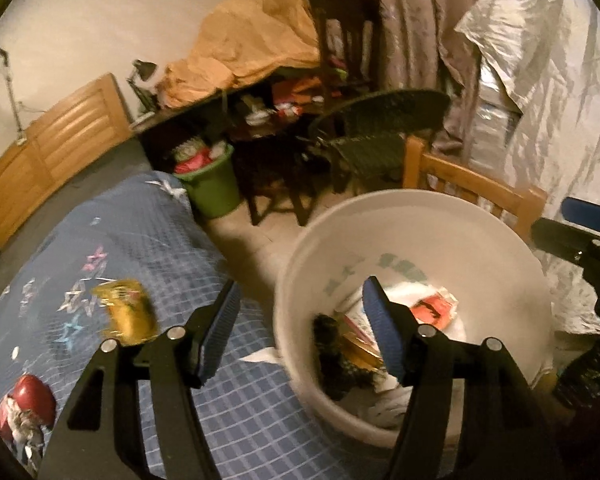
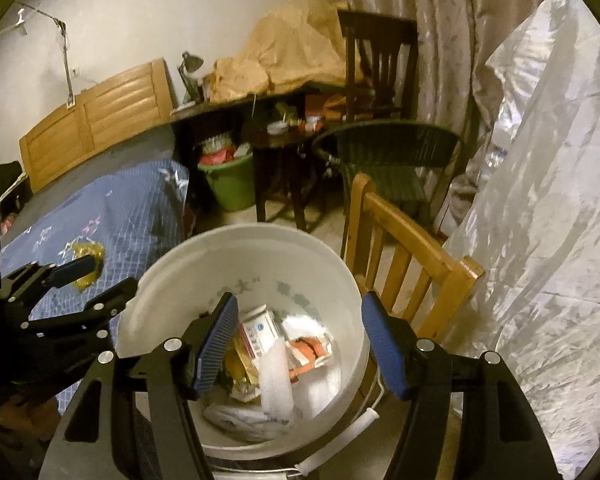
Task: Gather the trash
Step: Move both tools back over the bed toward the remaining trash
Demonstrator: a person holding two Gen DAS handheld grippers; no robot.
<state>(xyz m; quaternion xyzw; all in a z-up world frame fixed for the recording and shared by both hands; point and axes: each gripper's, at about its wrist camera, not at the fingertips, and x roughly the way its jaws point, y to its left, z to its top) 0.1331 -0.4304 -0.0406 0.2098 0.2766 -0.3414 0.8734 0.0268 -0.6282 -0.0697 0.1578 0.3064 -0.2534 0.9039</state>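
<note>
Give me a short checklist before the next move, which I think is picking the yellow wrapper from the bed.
1. Left gripper empty, jaws apart: ok.
2. Right gripper empty, jaws apart: ok.
3. Yellow wrapper free on the bed, nothing on top: ok.
4. Left gripper lined up with the wrapper: not ok; the wrapper lies left of its fingers.
5. Bucket upright with room above the trash: ok.
6. Red item at the bed's near corner is trash too: cannot tell.
</note>
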